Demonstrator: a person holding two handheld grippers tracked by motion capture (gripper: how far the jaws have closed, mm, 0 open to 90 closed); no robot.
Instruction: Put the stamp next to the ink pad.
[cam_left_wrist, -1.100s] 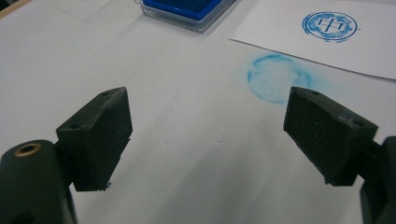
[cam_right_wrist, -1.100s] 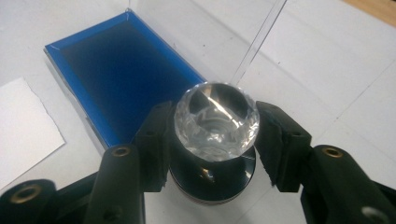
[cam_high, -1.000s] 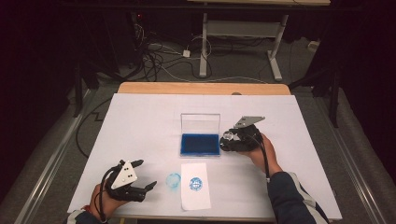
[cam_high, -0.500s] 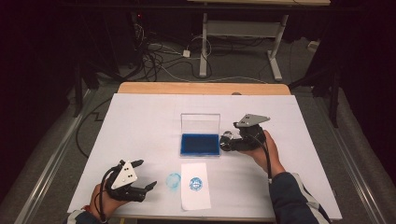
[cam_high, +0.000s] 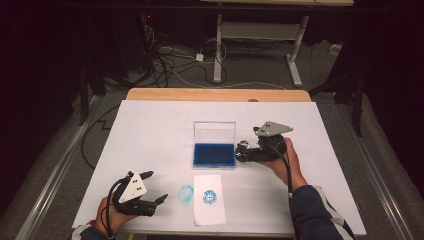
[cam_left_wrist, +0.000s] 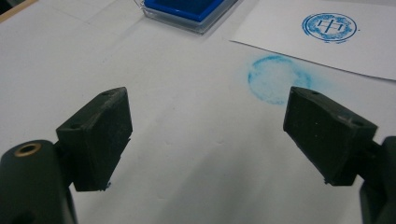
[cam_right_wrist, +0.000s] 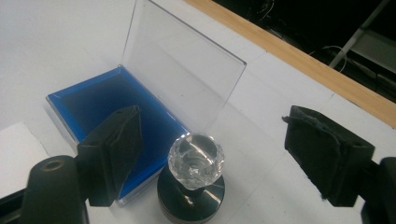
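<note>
White paper covers the worktop (cam_high: 150, 130), where the right claw (cam_right_wrist: 224, 158) gapes around an upright crystal-knobbed stamp (cam_right_wrist: 194, 179) just right of the ink pad (cam_right_wrist: 100, 105), while the left claw (cam_left_wrist: 205, 135), released, sits well apart.

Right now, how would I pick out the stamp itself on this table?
Find the open blue ink pad with its clear lid upright at the white table's middle. The stamp stands just right of it, between the right gripper's open jaws: a dark round base topped by a faceted crystal knob.

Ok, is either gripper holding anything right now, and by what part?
Nothing is held. The right gripper is open around the stamp, not touching its crystal knob; the left gripper is open over bare table.
</note>
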